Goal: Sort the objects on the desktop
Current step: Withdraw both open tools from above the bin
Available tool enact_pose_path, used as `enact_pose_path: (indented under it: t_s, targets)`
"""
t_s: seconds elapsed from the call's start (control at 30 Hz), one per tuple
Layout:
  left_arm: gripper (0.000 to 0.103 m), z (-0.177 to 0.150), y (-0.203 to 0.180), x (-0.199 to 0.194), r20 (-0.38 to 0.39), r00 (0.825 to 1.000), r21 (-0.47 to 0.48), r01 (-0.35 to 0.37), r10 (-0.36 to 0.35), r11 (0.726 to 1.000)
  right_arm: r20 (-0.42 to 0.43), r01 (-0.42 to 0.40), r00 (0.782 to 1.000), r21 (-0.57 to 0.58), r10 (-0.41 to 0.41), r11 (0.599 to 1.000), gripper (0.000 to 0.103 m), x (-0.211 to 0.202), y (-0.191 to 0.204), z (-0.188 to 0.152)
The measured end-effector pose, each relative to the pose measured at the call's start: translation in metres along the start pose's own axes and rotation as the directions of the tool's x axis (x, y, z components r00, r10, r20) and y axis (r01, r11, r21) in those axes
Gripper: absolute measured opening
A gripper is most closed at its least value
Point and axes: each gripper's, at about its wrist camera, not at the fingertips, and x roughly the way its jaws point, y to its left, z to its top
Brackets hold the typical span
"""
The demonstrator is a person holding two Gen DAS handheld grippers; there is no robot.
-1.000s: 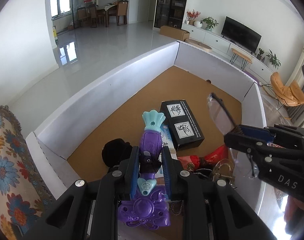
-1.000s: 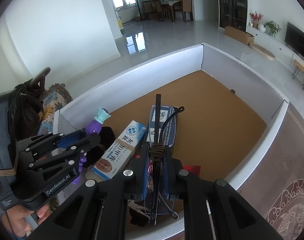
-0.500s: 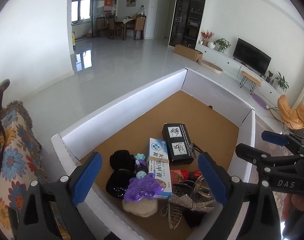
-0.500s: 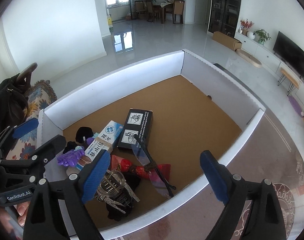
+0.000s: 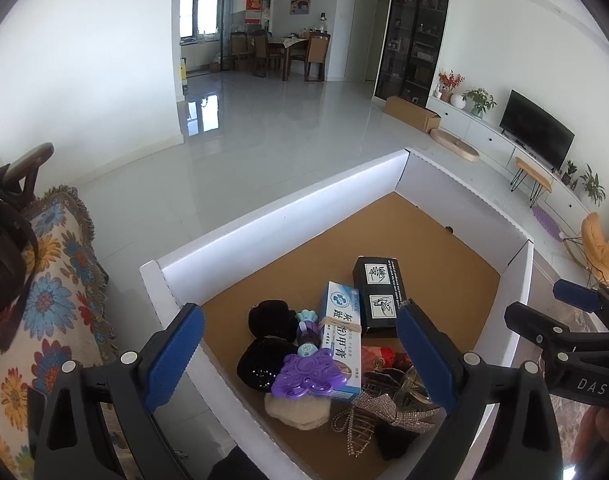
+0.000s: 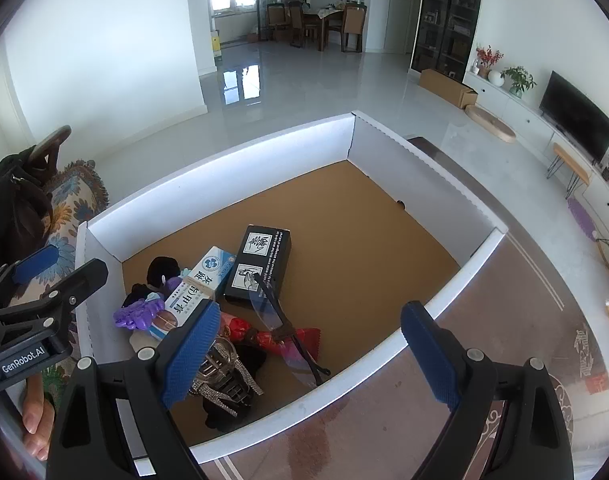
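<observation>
boxes: 2 (image 6: 260, 264) (image 6: 196, 292) | glasses: 1 (image 6: 280, 320) | purple toy: 1 (image 5: 308, 372)

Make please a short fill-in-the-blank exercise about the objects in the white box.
1. The purple toy lies partly on the ______ tube box.
2. The glasses rest with one end on the ______ box.
3. Both the left gripper and the right gripper are ______.

Missing words: white and blue; black; open
</observation>
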Motion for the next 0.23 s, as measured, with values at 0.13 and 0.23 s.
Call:
enact_pose_path:
  t_s: [0.13,0.23]
  targets:
    - [0.098,-0.0047,0.0044,0.0033,-0.015,1.000,-0.054,-0.012,0.011,0.998,-0.005,-0.003,1.000,0.010,0.003,1.000,0.092,0.0032,-0.0021,-0.0042]
    - [0.098,-0.0089,0.0023,-0.0014,0.016,0.999,-0.044,-0.038,0.039,0.998,-0.008,-0.005,1.000,0.017,0.005,1.000,0.092,0.0053,-0.0039,-0.0063]
